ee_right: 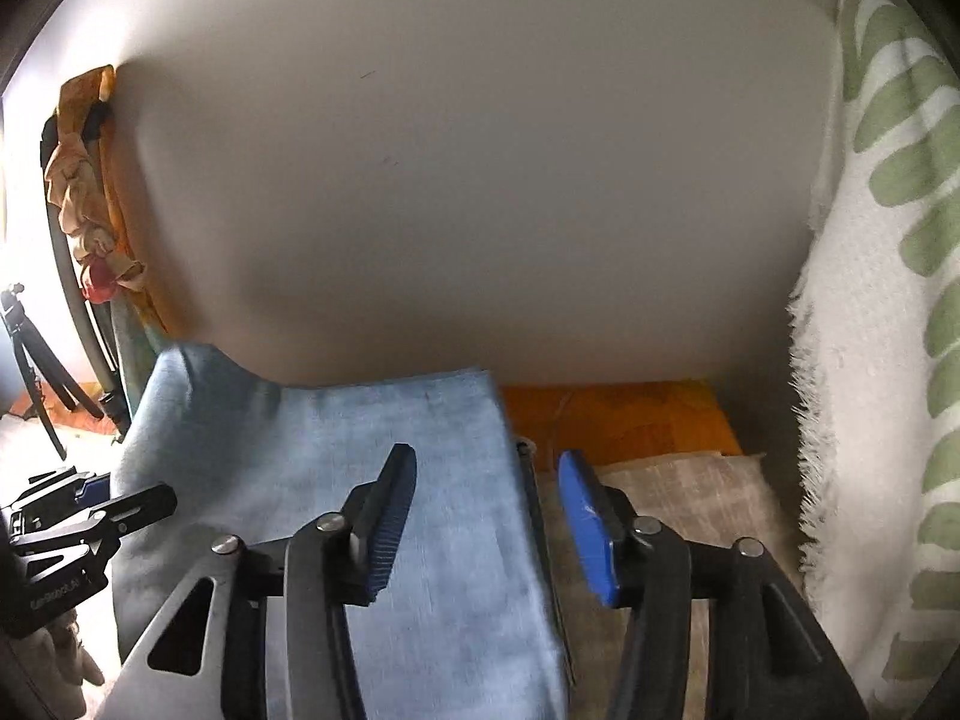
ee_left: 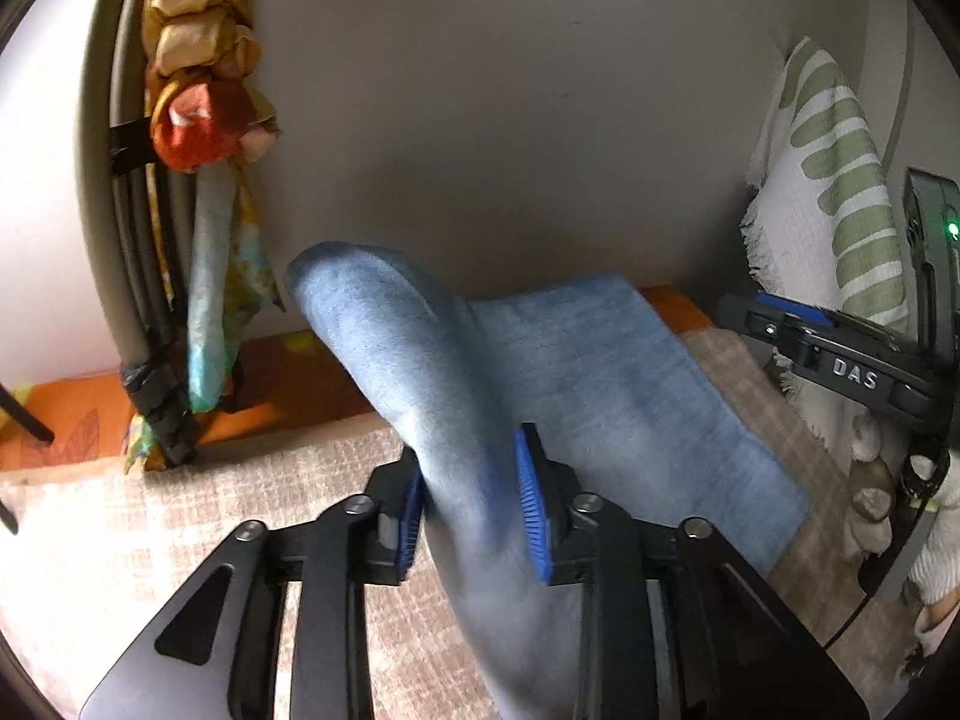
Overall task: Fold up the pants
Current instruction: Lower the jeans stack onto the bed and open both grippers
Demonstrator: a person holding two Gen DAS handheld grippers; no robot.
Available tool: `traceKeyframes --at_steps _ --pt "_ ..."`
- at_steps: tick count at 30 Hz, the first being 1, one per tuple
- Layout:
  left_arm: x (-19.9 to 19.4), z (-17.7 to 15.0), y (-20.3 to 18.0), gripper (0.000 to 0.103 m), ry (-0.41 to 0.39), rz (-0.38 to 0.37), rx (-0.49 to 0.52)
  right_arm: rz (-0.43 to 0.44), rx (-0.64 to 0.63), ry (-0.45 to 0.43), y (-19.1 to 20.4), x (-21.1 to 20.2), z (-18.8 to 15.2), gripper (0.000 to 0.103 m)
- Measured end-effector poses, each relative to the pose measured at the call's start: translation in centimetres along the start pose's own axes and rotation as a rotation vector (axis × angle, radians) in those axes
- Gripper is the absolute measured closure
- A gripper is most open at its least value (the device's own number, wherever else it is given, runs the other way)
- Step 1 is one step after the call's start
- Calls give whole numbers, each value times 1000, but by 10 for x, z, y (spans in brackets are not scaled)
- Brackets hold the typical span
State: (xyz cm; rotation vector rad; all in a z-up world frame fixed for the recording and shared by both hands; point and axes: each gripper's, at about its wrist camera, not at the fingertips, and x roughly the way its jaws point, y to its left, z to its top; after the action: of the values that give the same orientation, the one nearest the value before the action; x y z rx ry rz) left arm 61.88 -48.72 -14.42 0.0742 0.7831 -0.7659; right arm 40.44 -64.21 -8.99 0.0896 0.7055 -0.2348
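Note:
Light blue pants [ee_left: 600, 372] lie folded flat on a beige checked cloth [ee_left: 180, 540], up against the grey wall. A raised ridge of the fabric [ee_left: 384, 348] runs between the blue pads of my left gripper [ee_left: 471, 510]. Its jaws are parted and the fold stands loosely in the gap. In the right wrist view the pants [ee_right: 300, 450] fill the lower left. My right gripper [ee_right: 489, 528] is open and straddles their right edge, one finger over the cloth and the other over the bedding. Neither pad presses on the fabric.
A white towel with green stripes [ee_right: 888, 360] hangs close on the right. Knotted orange and yellow scarves [ee_left: 198, 90] hang on a post at the left, and a tripod [ee_right: 30, 360] stands beyond them. An orange sheet [ee_right: 618, 414] shows along the wall.

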Motion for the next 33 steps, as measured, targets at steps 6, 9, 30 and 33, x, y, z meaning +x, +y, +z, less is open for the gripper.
traceKeyframes --at_steps 6,9,30,33 --pt "-19 7 -6 36 -53 46 24 2 0 -6 1 -23 -5 41" --pt "-30 10 -12 33 -63 42 23 6 -1 -6 3 -37 -12 36" --pt "-188 -49 -22 22 -189 32 83 14 -37 -121 44 -174 -67 7" --pt "-208 -62 -25 22 -189 15 93 12 -54 -128 61 -196 -85 4"
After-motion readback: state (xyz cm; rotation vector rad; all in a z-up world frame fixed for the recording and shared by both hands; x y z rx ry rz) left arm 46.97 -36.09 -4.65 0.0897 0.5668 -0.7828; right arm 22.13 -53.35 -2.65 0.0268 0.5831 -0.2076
